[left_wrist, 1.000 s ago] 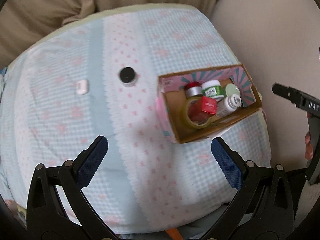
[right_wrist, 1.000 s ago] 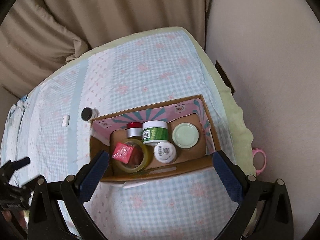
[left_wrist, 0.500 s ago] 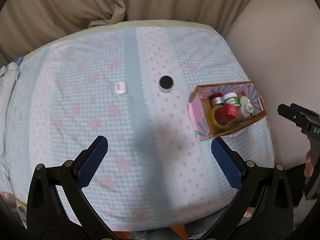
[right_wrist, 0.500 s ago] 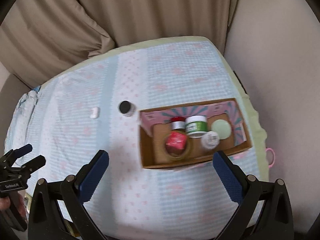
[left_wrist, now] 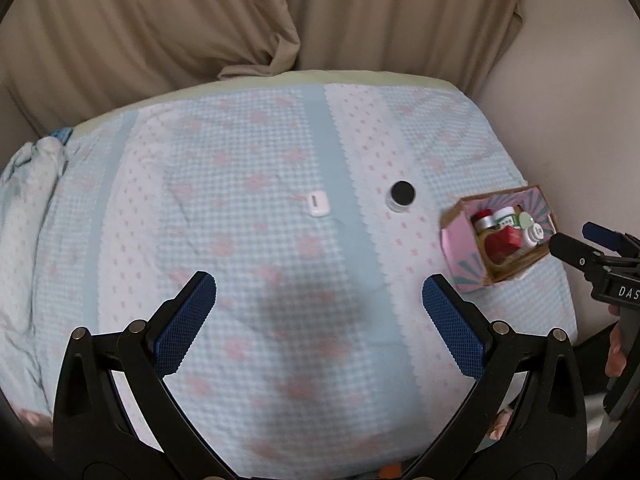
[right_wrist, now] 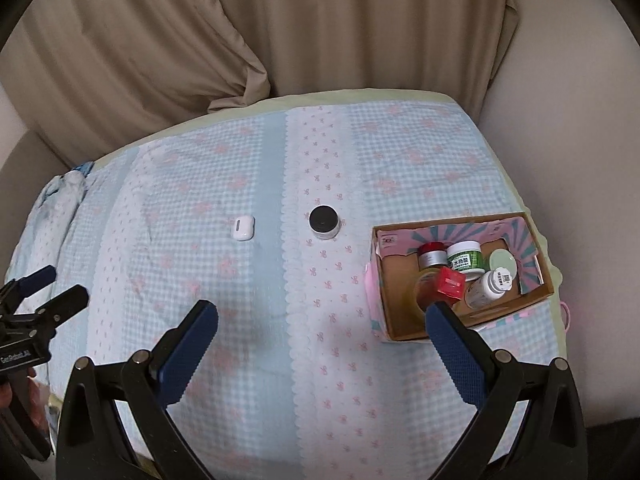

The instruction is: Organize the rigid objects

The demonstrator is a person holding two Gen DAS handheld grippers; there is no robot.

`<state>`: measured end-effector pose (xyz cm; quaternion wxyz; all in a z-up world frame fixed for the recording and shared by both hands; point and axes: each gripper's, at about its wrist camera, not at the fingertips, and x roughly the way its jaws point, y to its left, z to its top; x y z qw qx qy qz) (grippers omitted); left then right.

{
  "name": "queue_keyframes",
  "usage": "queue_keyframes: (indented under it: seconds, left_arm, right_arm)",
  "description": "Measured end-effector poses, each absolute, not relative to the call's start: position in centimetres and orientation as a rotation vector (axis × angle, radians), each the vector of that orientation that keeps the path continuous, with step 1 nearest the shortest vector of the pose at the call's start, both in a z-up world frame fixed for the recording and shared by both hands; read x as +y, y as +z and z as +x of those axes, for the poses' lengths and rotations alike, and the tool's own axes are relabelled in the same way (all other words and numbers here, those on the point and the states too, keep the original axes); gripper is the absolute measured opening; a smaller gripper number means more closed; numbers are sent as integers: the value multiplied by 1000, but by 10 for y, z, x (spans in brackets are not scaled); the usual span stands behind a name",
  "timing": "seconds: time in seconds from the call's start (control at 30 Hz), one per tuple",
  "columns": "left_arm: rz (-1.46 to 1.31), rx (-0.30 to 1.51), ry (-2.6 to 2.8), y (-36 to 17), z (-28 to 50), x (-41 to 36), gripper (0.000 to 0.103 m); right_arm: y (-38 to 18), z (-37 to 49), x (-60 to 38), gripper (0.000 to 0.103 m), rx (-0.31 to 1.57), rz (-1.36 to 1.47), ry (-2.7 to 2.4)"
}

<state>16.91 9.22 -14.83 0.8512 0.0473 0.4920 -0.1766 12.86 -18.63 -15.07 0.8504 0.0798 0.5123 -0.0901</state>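
Note:
A cardboard box [right_wrist: 536,288] with pink printed flaps sits at the bed's right edge; it also shows in the left wrist view [left_wrist: 460,248]. It holds a tape roll, a red cube [right_wrist: 452,284], a red-capped jar, a green-labelled jar [right_wrist: 464,258], a white bottle and a pale green lid. A black-lidded jar [right_wrist: 324,222] [left_wrist: 402,194] and a small white case [right_wrist: 243,227] [left_wrist: 318,203] lie loose on the blanket. My left gripper [left_wrist: 318,312] and my right gripper [right_wrist: 320,340] are both open and empty, held above the blanket's near part.
The bed has a blue checked blanket [right_wrist: 200,208] with pink bows. Beige curtains [right_wrist: 320,20] hang behind it and a pale wall [right_wrist: 580,120] stands on the right. A bunched cloth [left_wrist: 36,160] lies at the bed's left edge.
Both grippers have pulled back and swung left from the box. The box now sits at the right of both views. Nothing was gripped.

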Motion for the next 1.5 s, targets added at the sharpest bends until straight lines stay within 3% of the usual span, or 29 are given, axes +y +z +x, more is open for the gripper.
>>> queue_keyframes:
  seconds: [0.23, 0.57, 1.03, 1.27, 1.43, 1.5]
  left_arm:
    - [159, 1050, -395, -182, 224, 116, 103]
    - [139, 1118, -436, -263, 290, 79, 103]
    - [77, 1211, -383, -392, 368, 11, 102]
    - [59, 1206, -344, -449, 384, -7, 88]
    - [83, 1151, -323, -460, 384, -11, 81]
    - [124, 1131, -317, -462, 383, -17, 74]
  right_arm:
    - [-164, 154, -152, 103, 1019, 154, -253]
    - [-226, 189, -133, 103, 1014, 147, -269]
    - [-369, 267, -173, 103, 993, 85, -218]
    - [-425, 294, -189, 102, 1009, 72, -232]
    - [-446, 310, -196, 90, 1001, 88, -268]
    - [-451, 315, -203, 84, 1002, 113, -279]
